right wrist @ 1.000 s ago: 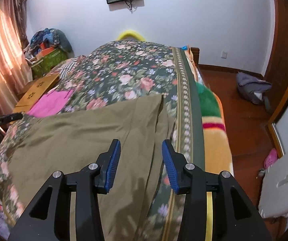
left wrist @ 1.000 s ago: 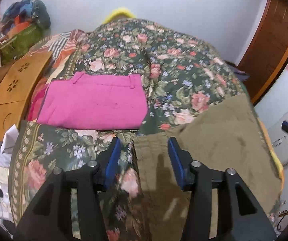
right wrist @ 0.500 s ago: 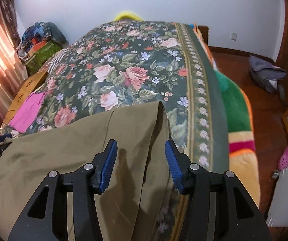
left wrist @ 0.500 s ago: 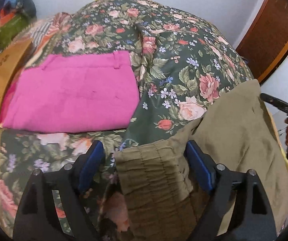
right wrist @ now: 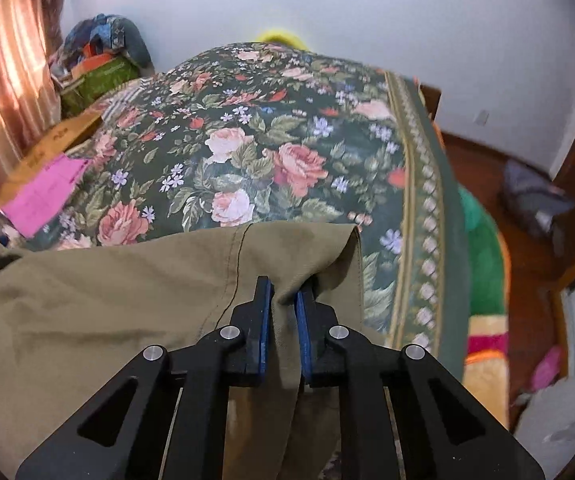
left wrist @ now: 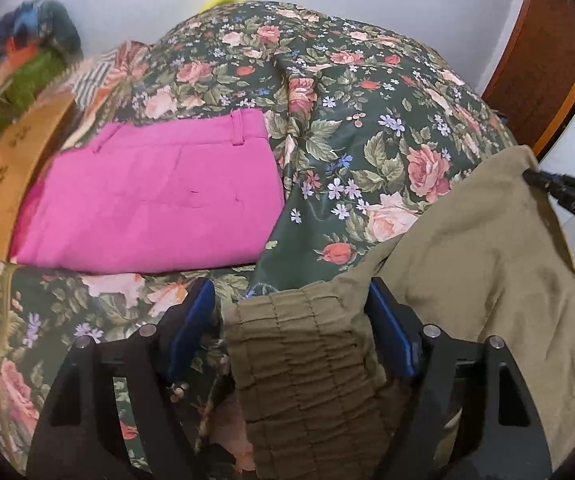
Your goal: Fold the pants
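Note:
Olive-green pants (left wrist: 467, 256) lie spread across the floral bedspread (left wrist: 367, 112). My left gripper (left wrist: 291, 304) is open, its blue pads on either side of the gathered elastic waistband (left wrist: 303, 352). In the right wrist view my right gripper (right wrist: 283, 294) is shut on a fold of the olive pants (right wrist: 87, 312) near the leg hem, with cloth pinched between the pads. The right gripper also shows at the far right of the left wrist view (left wrist: 567, 196).
Folded pink pants (left wrist: 155, 196) lie on the bed's left side, beside a wooden board (left wrist: 11, 148). A pile of clothes and a green bag (right wrist: 99, 64) sit at the back left. The bed's right edge (right wrist: 443, 216) drops to a wooden floor with a grey bag (right wrist: 535, 192).
My right gripper has closed on the pant leg's edge. My left gripper moved forward and down, so the waistband now lies between its open fingers.

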Motion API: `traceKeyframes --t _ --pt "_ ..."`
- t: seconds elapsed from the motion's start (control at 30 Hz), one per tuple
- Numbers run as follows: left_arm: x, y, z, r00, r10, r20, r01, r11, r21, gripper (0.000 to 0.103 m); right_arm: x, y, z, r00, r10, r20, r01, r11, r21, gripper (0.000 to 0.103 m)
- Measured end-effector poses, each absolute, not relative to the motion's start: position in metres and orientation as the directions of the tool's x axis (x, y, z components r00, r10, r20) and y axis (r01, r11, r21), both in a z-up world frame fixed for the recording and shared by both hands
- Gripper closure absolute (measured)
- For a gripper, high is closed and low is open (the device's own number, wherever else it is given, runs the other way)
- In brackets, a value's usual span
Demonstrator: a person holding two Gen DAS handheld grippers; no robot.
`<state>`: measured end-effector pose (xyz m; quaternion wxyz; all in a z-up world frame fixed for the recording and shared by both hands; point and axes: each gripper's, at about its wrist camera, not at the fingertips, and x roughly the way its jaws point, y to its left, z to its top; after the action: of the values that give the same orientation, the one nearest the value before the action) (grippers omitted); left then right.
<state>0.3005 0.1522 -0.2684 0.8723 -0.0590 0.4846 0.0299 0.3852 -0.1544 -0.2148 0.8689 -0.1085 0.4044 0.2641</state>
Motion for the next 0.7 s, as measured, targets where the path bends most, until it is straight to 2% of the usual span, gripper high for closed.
traceKeyframes --t 0.17,0.27,0.37,0.43,0.5,0.57,0.7 --pt "0.305 0.160 -0.271 0.515 -0.023 -0.857 -0.127 0.987 -0.103 0.025 0.394 -0.157 -0.216 0.578 0.286 -0.764 -0.515 0.854 -0.070 0.094" --pt "0.303 0.164 -0.260 0.524 0.012 -0.852 -0.168 0.982 -0.089 0.025 0.396 -0.163 -0.213 0.560 0.285 -0.778 -0.504 0.862 -0.047 0.093" --pt "0.298 0.172 -0.244 0.544 0.030 -0.838 -0.198 0.976 -0.093 0.025 0.382 -0.158 -0.201 0.592 0.247 -0.767 -0.512 0.850 -0.121 0.093" --pt "0.295 0.171 -0.233 0.551 0.059 -0.833 -0.205 0.977 -0.066 0.025 0.374 -0.158 -0.190 0.613 0.240 -0.753 -0.510 0.848 -0.146 0.088" --pt "0.291 0.169 -0.225 0.562 0.109 -0.820 -0.218 0.976 -0.019 0.025 0.366 -0.160 -0.178 0.641 0.227 -0.733 -0.496 0.851 -0.170 0.088" --pt "0.285 0.167 -0.213 0.581 0.126 -0.804 -0.222 0.975 -0.007 0.025 0.359 -0.163 -0.165 0.635 0.270 -0.723 -0.508 0.852 -0.128 0.086" --pt "0.271 0.157 -0.199 0.600 0.032 -0.799 -0.165 0.983 -0.084 0.025 0.335 -0.163 -0.150 0.591 0.376 -0.714 -0.562 0.827 -0.030 0.067"
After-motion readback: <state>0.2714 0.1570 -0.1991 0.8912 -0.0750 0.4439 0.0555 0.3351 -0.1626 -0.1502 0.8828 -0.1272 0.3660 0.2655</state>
